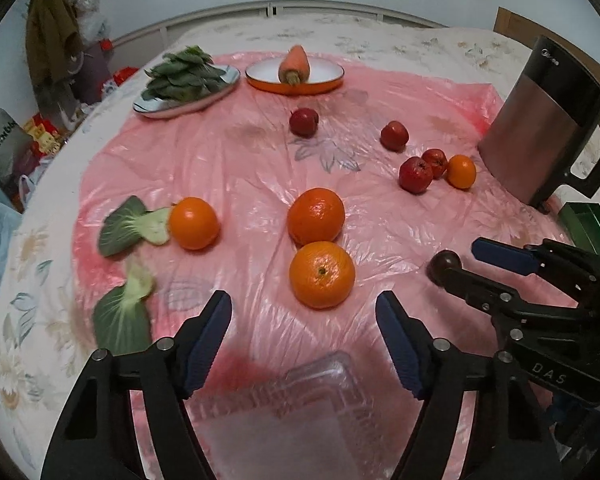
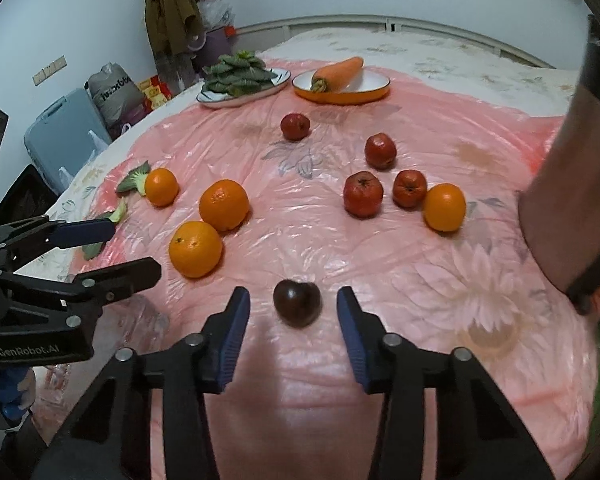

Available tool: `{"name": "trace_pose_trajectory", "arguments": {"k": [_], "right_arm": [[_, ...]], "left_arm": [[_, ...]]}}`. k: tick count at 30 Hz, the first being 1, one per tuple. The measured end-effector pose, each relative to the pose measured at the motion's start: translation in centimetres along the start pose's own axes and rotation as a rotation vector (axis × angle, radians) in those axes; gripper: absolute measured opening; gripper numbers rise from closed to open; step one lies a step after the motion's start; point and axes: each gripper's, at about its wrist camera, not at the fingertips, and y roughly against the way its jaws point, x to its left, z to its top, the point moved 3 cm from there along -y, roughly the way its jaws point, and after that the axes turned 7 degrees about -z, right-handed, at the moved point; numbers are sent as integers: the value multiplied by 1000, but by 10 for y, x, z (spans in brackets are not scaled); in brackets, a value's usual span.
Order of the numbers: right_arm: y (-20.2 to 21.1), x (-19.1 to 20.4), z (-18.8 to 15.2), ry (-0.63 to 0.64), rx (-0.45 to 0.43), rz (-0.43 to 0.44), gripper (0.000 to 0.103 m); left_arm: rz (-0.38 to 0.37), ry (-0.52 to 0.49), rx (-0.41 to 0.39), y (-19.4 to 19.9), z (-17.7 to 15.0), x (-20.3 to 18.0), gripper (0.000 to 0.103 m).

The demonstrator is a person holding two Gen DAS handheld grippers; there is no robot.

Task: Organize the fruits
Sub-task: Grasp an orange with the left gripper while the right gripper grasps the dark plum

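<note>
Plastic container [image 1: 320, 396] in left wrist view only

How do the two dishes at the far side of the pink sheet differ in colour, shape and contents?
The orange dish is round with an orange outside and white inside; the grey plate is a paler, flatter, more oval one. The orange dish holds a single carrot; the grey plate carries a pile of green leaves. Both sit side by side at the far edge of the pink sheet.

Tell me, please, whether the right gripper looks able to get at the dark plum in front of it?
Probably yes: the dark plum lies just ahead of the right gripper, jaws apart, nothing between.
</note>
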Motion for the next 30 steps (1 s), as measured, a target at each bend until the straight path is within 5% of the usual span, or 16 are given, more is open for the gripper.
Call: {"name": "trace_pose_trajectory", "arguments": {"k": [6, 13, 17, 30], "right_arm": [[-17, 0, 4, 22, 44, 20, 10], [-29, 1, -1, 44, 79, 13, 10], [-33, 1, -1, 60, 90, 10, 8], [-18, -8, -2, -10, 63, 42, 0]], "left_arm": [[-14, 15, 36, -17, 7, 4, 63], [-9, 8, 79, -37, 9, -1, 59], [-40, 33, 116, -49, 9, -1, 39], [-65, 72, 74, -41, 8, 3, 38]]}}
